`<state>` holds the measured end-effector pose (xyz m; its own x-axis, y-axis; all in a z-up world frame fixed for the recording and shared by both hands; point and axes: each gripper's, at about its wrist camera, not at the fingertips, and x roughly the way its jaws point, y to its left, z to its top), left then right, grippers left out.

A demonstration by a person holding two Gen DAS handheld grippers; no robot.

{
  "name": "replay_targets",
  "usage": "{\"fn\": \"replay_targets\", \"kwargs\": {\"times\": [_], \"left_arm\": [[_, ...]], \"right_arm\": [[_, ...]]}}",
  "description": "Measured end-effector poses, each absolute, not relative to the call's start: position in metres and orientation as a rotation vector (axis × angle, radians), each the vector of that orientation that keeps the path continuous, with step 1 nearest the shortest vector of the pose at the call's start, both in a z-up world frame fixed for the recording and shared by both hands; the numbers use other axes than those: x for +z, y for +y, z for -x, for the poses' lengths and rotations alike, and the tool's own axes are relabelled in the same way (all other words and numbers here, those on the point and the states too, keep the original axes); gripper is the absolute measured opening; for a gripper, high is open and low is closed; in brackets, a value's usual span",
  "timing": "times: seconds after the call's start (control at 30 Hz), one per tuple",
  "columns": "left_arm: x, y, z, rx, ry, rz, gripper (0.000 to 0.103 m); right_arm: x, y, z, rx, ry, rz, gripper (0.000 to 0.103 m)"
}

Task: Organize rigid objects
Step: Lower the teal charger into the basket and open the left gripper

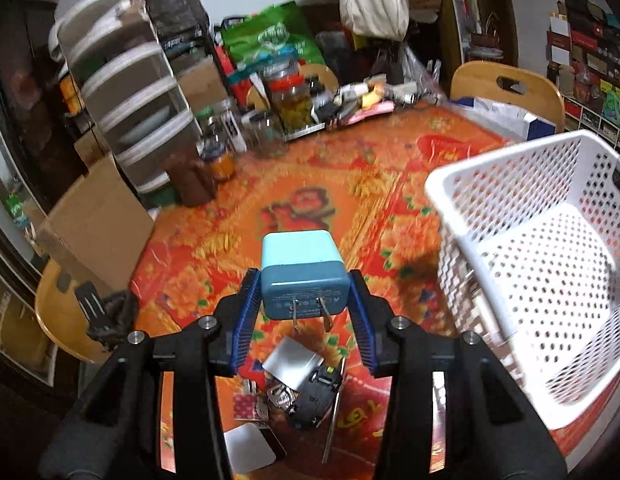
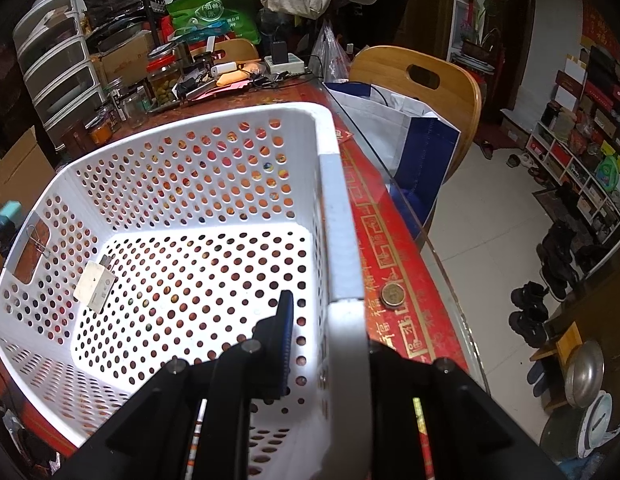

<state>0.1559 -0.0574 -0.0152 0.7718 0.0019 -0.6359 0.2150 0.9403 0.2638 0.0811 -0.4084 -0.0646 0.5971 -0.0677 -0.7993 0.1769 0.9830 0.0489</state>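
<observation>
At the left edge of the table stands a set of clear plastic drawers [image 1: 129, 96], with a cardboard box [image 1: 97, 220] in front of it and a few jars [image 1: 289, 96] further along the back. In the middle, above the red and orange tablecloth [image 1: 310, 184], the left gripper [image 1: 305, 304] grasps a blue plug-in charger [image 1: 301, 272] by its sides, both blue pads [image 1: 245, 320] pressed against it, its two metal prongs pointing back toward the camera. The charger is lifted clear of the cloth. Below it on the table lies a small heap of loose things: a black toy car [image 1: 316, 396], a shiny metal plate [image 1: 293, 364], a thin metal rod [image 1: 334, 412] and a small patterned card [image 1: 245, 406]. To the right sits a white perforated basket [image 1: 510, 200], near the charger but apart from it. Inside the basket, a white card-like item [image 2: 94, 286] leans against the left wall beside a binder clip [image 2: 37, 240] hooked at the handle slot. The right gripper [image 2: 330, 344] is clenched on the basket's right wall, one finger inside and one outside. Just beyond that wall a coin [image 2: 393, 295] lies on the cloth near the table edge.
</observation>
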Motion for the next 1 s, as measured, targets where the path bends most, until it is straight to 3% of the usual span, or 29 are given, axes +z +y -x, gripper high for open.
{"fn": "replay_targets", "kwargs": {"times": [0.23, 0.43, 0.67, 1.0], "left_arm": [[0.036, -0.113, -0.123, -0.171, 0.591, -0.415, 0.04], [0.048, -0.187, -0.107, -0.244, 0.612, -0.523, 0.04], [0.017, -0.266, -0.111, -0.304, 0.763, -0.627, 0.041], [-0.059, -0.318, -0.14, -0.38, 1.012, -0.744, 0.041]], "right_arm": [[-0.065, -0.409, -0.081, -0.141, 0.921, -0.125, 0.016], [-0.065, -0.408, -0.081, -0.14, 0.921, -0.125, 0.016], [-0.065, -0.407, -0.082, -0.133, 0.923, -0.123, 0.016], [-0.065, -0.409, -0.083, -0.112, 0.918, -0.123, 0.016]]}}
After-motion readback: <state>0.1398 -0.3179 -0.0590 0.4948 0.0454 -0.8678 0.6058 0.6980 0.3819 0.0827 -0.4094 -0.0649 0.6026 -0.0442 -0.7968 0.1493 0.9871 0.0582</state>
